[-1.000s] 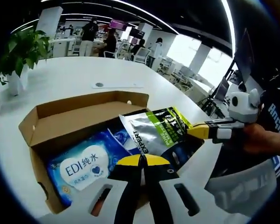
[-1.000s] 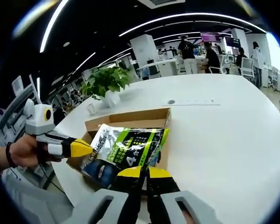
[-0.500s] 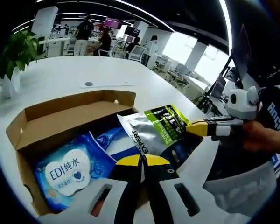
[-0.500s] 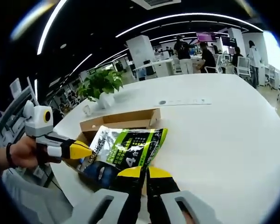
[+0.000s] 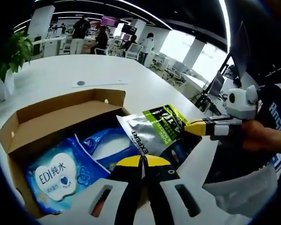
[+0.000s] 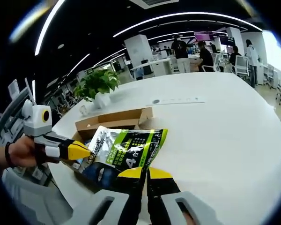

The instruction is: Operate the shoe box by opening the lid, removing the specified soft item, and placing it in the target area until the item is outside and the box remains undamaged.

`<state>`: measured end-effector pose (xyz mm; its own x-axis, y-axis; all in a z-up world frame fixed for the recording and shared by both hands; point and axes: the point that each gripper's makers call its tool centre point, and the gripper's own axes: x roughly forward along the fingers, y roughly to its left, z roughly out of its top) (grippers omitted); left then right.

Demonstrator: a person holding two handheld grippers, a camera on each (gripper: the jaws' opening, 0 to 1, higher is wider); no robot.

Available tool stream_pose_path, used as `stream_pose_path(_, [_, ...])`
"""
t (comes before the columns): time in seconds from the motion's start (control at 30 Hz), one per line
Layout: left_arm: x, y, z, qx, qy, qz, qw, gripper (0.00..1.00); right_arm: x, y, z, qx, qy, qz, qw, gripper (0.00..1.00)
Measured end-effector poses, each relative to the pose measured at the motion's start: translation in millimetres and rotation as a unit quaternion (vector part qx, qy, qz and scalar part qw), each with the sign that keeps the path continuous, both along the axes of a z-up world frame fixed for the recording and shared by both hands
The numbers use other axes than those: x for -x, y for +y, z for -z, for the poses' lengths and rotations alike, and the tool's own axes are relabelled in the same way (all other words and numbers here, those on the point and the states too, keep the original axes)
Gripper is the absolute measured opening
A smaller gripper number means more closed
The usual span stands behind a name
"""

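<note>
Jaws of the left gripper (image 5: 141,161) are pressed together on the near edge of the silver-and-green pouch (image 5: 160,129), and the right gripper (image 6: 143,174) is pinched shut on the opposite edge of the same pouch (image 6: 129,150), so both are carrying it between them. In the left gripper view the right gripper's yellow tips (image 5: 198,128) bite the pouch's far right corner; in the right gripper view the left gripper's yellow tip (image 6: 77,151) meets its left corner.

And it's up and moving! Compared with a second ago, the pouch rides higher and sits further right of the open cardboard shoe box (image 5: 51,110); in the right gripper view the box (image 6: 113,117) has slid back behind the pouch, with more white table (image 6: 215,136) showing beneath it. Much of that is the cameras travelling with the hands, but the pouch does look lifted out of the box now, hanging over its right rim.

Left behind inside: a blue wet-wipes pack (image 5: 54,173) and a blue-and-white pack (image 5: 110,146) beside it. The box walls look uncrushed, lid folded back. Removal seems nearly done; setting the pouch down on the table remains.
</note>
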<state>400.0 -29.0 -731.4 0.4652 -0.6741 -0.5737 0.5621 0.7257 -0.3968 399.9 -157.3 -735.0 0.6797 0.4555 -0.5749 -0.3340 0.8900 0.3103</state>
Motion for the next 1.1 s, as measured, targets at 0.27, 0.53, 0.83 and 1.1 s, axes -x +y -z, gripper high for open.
stream_pose_path(0.27, [0.1,-18.1,3.0,-0.007,0.002,0.019,0.9998,0.0,2.8,-16.2,3.3,0.002,0.001,0.01,0.9999,0.0])
stream_pose_path(0.53, [-1.6,-31.0,2.4,-0.008,-0.001,0.032,0.9994,0.0,3.3,-30.1,4.4,-0.002,0.003,0.023,0.9997,0.0])
stream_pose_path(0.83, [-7.1,-43.8,-0.1,-0.007,-0.004,0.041,0.9991,0.0,-0.4,-42.0,3.8,-0.001,0.0,0.029,0.9996,0.0])
stream_pose_path(1.1, [-10.0,-55.0,0.7,-0.011,-0.004,0.048,0.9988,0.0,-2.6,-52.8,6.7,-0.003,0.002,0.035,0.9994,0.0])
